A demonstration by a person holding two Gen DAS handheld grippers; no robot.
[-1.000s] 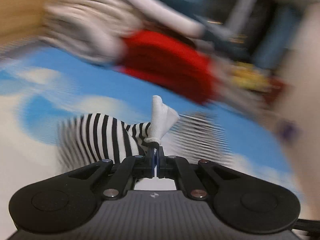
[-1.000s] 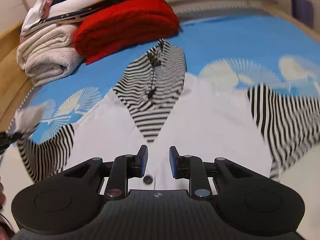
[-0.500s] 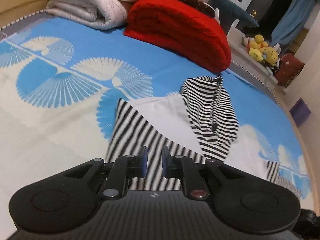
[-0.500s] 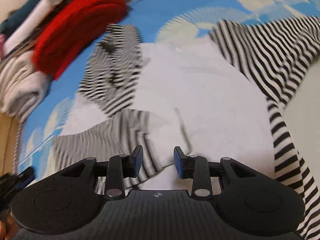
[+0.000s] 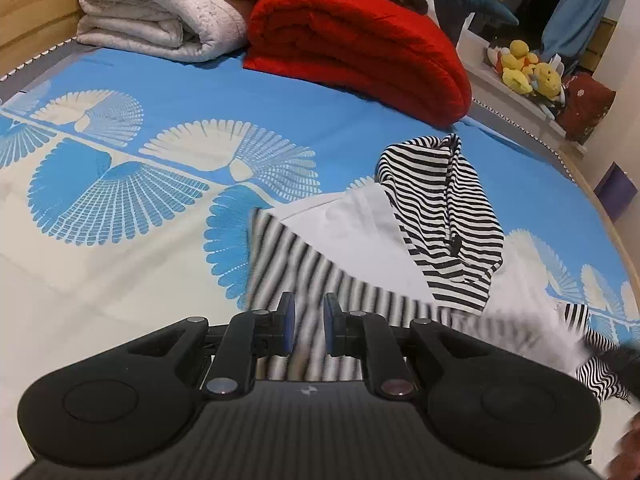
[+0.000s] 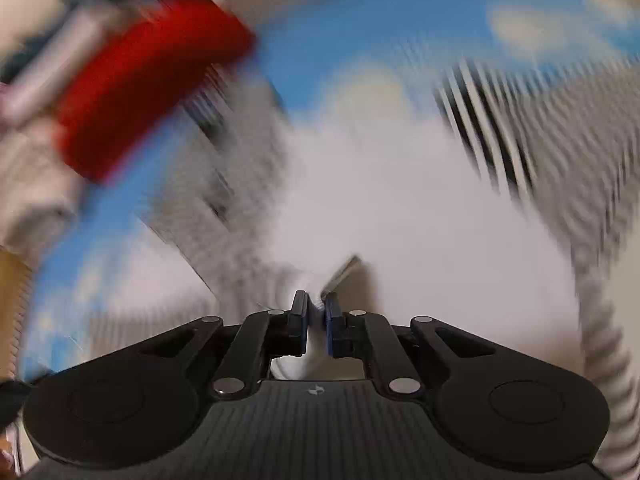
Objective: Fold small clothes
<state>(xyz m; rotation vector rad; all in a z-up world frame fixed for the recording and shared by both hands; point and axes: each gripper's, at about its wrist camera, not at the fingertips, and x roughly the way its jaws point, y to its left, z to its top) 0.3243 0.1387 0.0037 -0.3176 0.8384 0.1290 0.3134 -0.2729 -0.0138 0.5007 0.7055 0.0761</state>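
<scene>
Since a second back: white cuff let go by the left gripper [image 5: 307, 330], now lowered over the near striped sleeve [image 5: 304, 280], which has been laid across the body of the small white hooded top with black-and-white striped sleeves and hood [image 5: 360, 232]. Jaws of the left gripper parted a little, with blurred striped cloth showing in the gap but no pad visibly pressing on it. Right gripper [image 6: 316, 322] swung in low over the white front, jaws just closing to a narrow slit, with a tuck of white fabric [image 6: 316, 344] pinched between the blue pads.

Garment spread flat on the blue bedsheet with cream fan pattern [image 5: 200, 120], hood [image 5: 444, 216] pointing towards the folded red knitted blanket [image 5: 356, 48] and the rolled cream quilt [image 5: 160, 12] at the far edge. Judged progress: early, with one sleeve folded in. Still to do: the far sleeve [image 6: 540, 120], lying out to the side, then the body doubled over.

Hard to read: right wrist view heavily smeared, so which part of the front is pinched cannot be told. Lower hem hidden behind both gripper bodies. Far sleeve cut off at the right edge of the left wrist view, beside a dark blurred shape. Stripes near the left jaws also blurred.
</scene>
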